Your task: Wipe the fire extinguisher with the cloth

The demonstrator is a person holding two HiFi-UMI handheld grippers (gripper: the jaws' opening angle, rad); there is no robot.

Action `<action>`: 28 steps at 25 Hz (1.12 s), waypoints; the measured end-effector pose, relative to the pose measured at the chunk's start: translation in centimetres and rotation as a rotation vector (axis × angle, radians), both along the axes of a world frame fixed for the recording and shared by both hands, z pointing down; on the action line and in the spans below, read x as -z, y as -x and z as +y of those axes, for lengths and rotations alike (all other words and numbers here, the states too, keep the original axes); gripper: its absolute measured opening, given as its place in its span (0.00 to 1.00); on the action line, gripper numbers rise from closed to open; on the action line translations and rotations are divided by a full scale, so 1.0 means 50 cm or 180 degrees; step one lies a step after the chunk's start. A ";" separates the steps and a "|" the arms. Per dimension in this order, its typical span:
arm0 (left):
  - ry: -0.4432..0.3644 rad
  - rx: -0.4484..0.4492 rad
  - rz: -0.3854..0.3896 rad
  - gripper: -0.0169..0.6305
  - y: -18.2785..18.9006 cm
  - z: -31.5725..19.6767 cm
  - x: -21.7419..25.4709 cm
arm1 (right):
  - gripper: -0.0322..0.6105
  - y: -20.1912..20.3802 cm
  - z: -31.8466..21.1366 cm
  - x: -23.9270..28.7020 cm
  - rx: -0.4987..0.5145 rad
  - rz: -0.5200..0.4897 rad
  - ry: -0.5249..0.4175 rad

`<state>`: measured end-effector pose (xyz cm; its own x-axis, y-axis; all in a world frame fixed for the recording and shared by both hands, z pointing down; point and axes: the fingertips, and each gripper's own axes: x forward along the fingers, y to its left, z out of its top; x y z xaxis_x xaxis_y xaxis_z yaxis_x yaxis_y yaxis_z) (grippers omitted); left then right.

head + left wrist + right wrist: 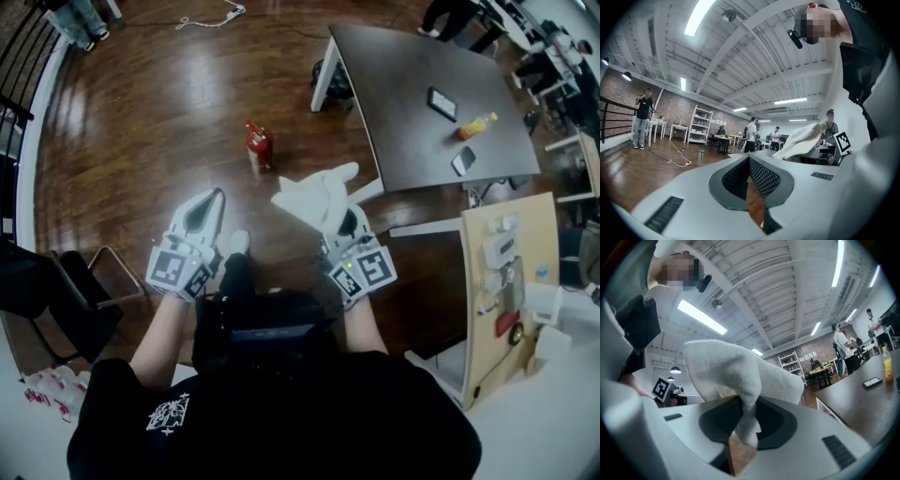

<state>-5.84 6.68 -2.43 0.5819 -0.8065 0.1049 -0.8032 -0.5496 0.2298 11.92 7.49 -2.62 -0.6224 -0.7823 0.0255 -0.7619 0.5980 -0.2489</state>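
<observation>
Fire extinguisher [260, 145] on floor [141, 112] near table [403, 103] | right claw [745, 404] grips cloth [726, 366] | left claw [749, 159] clenched, empty

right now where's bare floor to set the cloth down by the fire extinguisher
Bare wooden floor spreads left of the fire extinguisher, toward the railing. Right is crowded: the white leg of the dark table stands near.

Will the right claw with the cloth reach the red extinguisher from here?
Probably yes: only bare floor lies between the right claw, shut on the cloth, and the extinguisher, though a lean forward looks needed.
</observation>
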 end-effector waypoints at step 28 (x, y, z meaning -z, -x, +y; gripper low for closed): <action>0.0019 -0.0071 0.0039 0.03 -0.040 0.047 0.035 | 0.21 0.066 0.040 0.049 -0.0086 0.0234 -0.0136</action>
<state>-3.85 9.02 -4.18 0.6009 -0.7927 0.1024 -0.7879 -0.5659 0.2430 8.61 9.48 -5.09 -0.5987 -0.8001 0.0366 -0.7931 0.5859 -0.1664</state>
